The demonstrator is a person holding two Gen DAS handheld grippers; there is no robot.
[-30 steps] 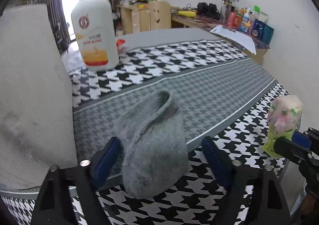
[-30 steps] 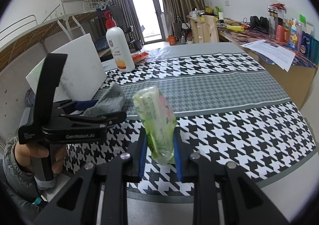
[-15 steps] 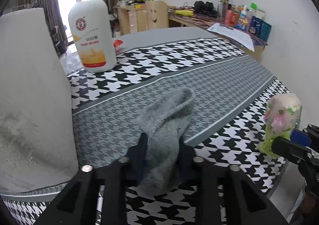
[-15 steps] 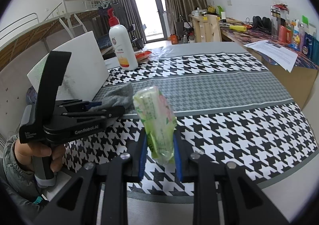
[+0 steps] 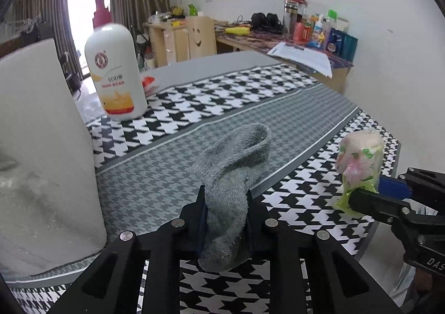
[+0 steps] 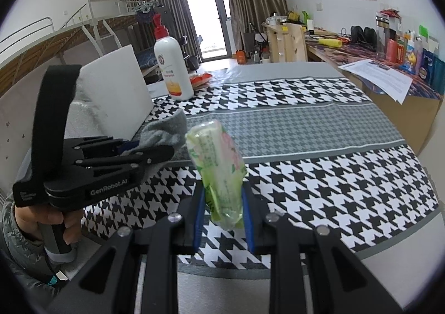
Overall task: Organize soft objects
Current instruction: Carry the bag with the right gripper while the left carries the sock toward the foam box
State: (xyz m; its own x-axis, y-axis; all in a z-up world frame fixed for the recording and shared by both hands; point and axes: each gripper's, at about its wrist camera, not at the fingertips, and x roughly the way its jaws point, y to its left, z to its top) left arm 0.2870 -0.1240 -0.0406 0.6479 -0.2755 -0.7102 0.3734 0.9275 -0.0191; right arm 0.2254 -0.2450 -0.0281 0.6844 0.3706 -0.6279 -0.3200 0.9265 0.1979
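Observation:
A grey sock (image 5: 236, 174) sticks up between the fingers of my left gripper (image 5: 225, 202). Its jaws are closing, and the pads press on the sock's lower part while the open cuff rises over the houndstooth tablecloth (image 5: 292, 124). To the right, my right gripper (image 5: 370, 197) is shut on a green flowered tissue pack (image 5: 358, 158). In the right wrist view the tissue pack (image 6: 217, 158) stands tilted between the blue pads of the right gripper (image 6: 222, 208). The left gripper (image 6: 155, 152) appears at the left with the sock (image 6: 167, 130) in its tip.
A white lotion bottle (image 5: 116, 74) with a red pump stands at the back left. A white foam block (image 5: 41, 147) fills the left side. A person's hand (image 6: 55, 219) grips the left handle. Papers (image 6: 381, 80) and a cluttered desk lie at the far right.
My left gripper's jaws closed from wide apart onto the grey sock, squeezing it narrow, and rose slightly with it. The right gripper kept still with the tissue pack.

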